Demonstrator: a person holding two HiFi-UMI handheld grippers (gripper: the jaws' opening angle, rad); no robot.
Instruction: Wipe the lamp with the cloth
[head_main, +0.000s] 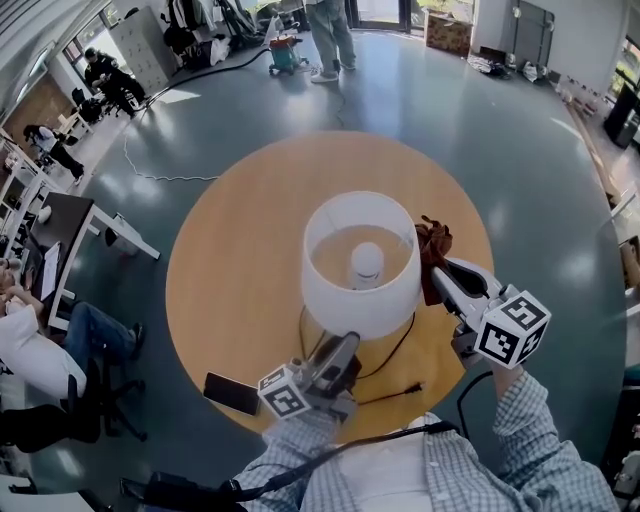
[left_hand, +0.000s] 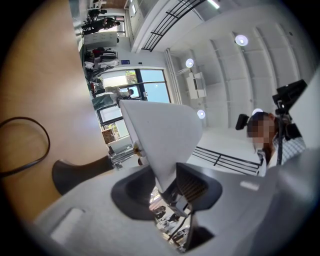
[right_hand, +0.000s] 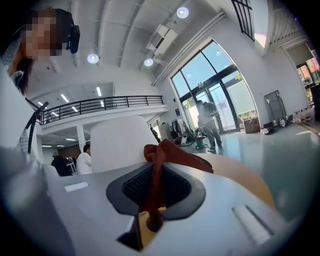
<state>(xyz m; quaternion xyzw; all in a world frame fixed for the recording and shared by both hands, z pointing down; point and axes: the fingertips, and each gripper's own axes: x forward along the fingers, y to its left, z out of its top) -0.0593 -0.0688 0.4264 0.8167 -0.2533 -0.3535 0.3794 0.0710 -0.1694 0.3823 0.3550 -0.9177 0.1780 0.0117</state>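
Left hand-held gripper (left_hand: 167, 186): clamped on the lower shade rim of the lamp (head_main: 360, 265) | right hand-held gripper (right_hand: 152, 187): pinching the reddish-brown cloth (head_main: 433, 245), bunched just beside the shade's right side | lamp: upright, mid round wooden counter (head_main: 220, 280), black cable (head_main: 385, 365) trailing on it

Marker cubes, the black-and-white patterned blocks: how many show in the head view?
2. One cube sits on the left gripper at the table's near edge; the other cube is on the right gripper, right of the lampshade. None seems hidden.
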